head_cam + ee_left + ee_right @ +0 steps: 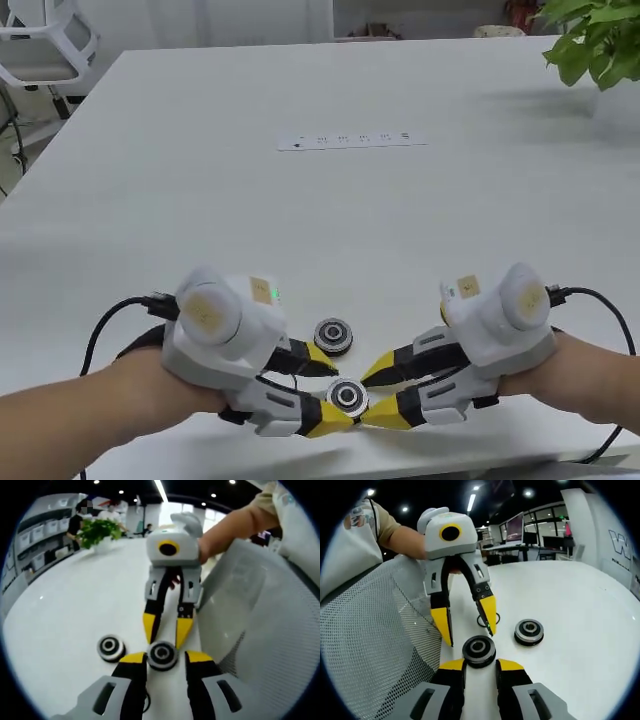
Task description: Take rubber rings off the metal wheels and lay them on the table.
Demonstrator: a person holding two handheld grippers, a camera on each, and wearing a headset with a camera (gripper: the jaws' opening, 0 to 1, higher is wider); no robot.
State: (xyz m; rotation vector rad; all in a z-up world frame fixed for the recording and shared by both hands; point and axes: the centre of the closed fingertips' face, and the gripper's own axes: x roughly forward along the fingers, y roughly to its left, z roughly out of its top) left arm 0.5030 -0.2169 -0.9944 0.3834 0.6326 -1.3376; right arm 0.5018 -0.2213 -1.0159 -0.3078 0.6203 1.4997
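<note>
On the white bench [300, 200], near its front edge, lies a metal wheel [347, 396] flat on its side, and both tools meet at it. The left hand-held gripper [469, 630] reaches it from one side with its jaws standing well apart, wider than the wheel. The right hand-held gripper [165, 636] comes from the opposite side, also with a gap between its yellow tips, and nothing is caught between them. In each gripper view the wheel sits just at that gripper's own tips, but I cannot tell whether any tip really touches it.

A second wheel [333, 336] lies just beyond the first wheel, apart from both tools. Both wheels show a dark outer band around a pale centre; whether this band is the rubber ring is too small to see.

In the right gripper view a thin dark loop [487, 621] shows beyond the first wheel, partly hidden by one finger of the left hand-held gripper. It is not clear if the loop lies on the bench or hangs on that finger.

Far beyond the first wheel lies a paper strip [350, 140] with marks too small to read. A green plant [600, 40] in the far corner is cut off by the frame.
</note>
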